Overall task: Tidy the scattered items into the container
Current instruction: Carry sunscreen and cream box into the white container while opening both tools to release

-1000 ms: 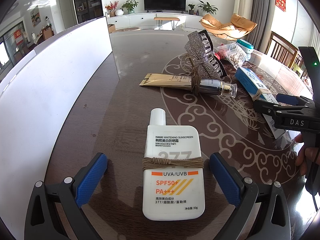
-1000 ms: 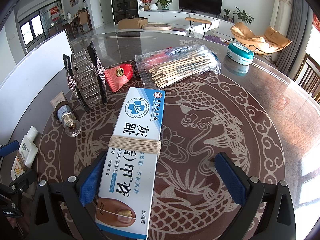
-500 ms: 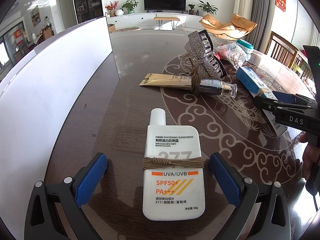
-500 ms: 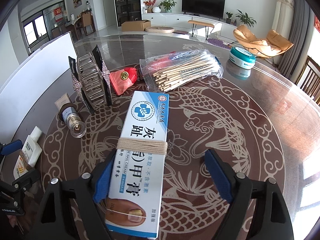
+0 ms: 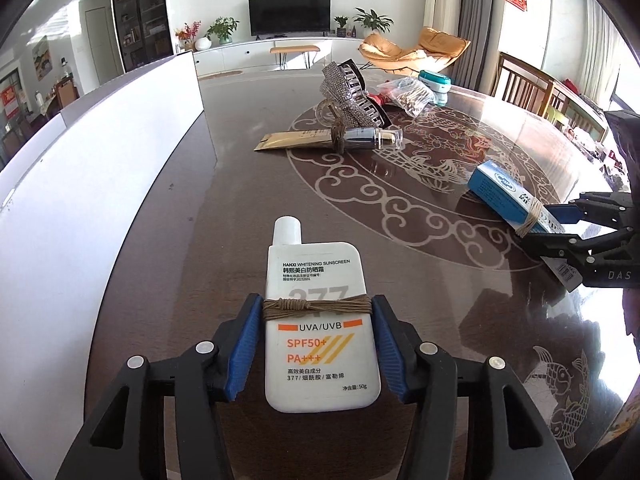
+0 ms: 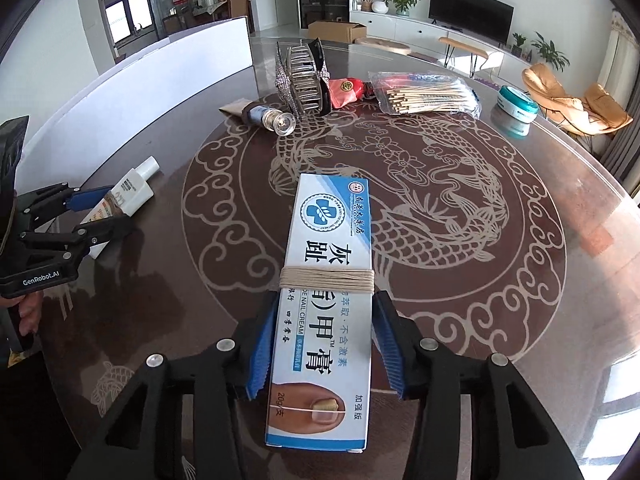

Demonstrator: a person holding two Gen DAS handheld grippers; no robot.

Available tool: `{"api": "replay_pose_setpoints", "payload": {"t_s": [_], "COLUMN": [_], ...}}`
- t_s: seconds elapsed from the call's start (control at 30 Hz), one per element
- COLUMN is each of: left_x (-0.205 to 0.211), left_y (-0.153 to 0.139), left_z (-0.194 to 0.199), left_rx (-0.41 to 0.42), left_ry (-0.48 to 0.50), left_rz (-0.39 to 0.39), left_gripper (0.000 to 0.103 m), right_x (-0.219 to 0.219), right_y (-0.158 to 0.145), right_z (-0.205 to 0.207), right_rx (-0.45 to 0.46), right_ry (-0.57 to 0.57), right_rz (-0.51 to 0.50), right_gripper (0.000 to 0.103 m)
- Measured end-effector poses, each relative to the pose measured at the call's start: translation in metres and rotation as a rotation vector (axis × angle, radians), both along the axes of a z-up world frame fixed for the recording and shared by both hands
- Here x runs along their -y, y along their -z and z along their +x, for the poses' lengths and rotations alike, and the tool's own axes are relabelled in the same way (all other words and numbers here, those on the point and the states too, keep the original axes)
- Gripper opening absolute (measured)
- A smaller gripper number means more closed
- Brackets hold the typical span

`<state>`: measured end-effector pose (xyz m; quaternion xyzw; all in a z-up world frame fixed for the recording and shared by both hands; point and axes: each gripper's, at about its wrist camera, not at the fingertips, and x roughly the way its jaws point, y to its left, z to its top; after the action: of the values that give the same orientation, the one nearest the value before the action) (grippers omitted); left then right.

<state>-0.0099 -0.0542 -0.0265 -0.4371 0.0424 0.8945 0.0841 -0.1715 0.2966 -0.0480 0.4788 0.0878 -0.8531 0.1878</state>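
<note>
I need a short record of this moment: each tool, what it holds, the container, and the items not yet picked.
left tool: closing on the sunscreen bottle, pads at its sides
right tool: closing on the nail cream box, pads at its sides
container: white box, left of the bottle
not picked: hair claw, gold tube, cotton swab bag, red pouch, teal tin

The right gripper (image 6: 325, 344) has just been closing its jaws, and the blue pads now press both long sides of the nail cream box (image 6: 325, 308), just below its string wrap. At the left edge, the left gripper (image 6: 106, 210) clamps the white sunscreen bottle (image 6: 130, 192). Behind lie a hair claw (image 6: 304, 76) and a bag of sticks (image 6: 428, 92).
</note>
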Motion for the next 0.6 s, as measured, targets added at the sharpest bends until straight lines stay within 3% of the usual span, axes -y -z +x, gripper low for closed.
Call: {"api": "replay_pose_setpoints", "payload": {"t_s": [0.07,0.23,0.27,0.3,0.33,0.43,0.6], "left_x": [-0.003,-0.004,-0.004,-0.004,-0.005,-0.005,0.007], "left_y": [0.000,0.001,0.000,-0.001,-0.002,-0.007,-0.030], "left_z": [-0.002,0.001,0.002,0.002,0.001,0.002,0.008], "left_rx": [0.037,0.055,0.051,0.048,0.061,0.064,0.041], "left_ry": [0.013,0.036,0.039,0.048,0.054,0.066,0.036], "left_rz": [-0.016,-0.019,-0.019,-0.022,-0.025,-0.029,0.057], "left_gripper": [0.073,0.072,0.058,0.052,0.052,0.052,0.052], "right_x": [0.000,0.007,0.007,0.006,0.005,0.002,0.004], "right_y": [0.001,0.001,0.000,-0.002,-0.004,-0.014,-0.039], "right_z": [-0.008,-0.016,-0.016,-0.015,-0.015,-0.018,-0.018], "right_rx": [0.069,0.136,0.144,0.143,0.136,0.159,0.138], "right_ry": [0.002,-0.042,-0.051,-0.054,-0.054,-0.045,-0.039], "right_rz": [0.009,0.043,0.041,0.043,0.052,0.007,-0.048], "right_gripper": [0.081,0.082,0.078,0.071,0.043,0.043,0.043]}}
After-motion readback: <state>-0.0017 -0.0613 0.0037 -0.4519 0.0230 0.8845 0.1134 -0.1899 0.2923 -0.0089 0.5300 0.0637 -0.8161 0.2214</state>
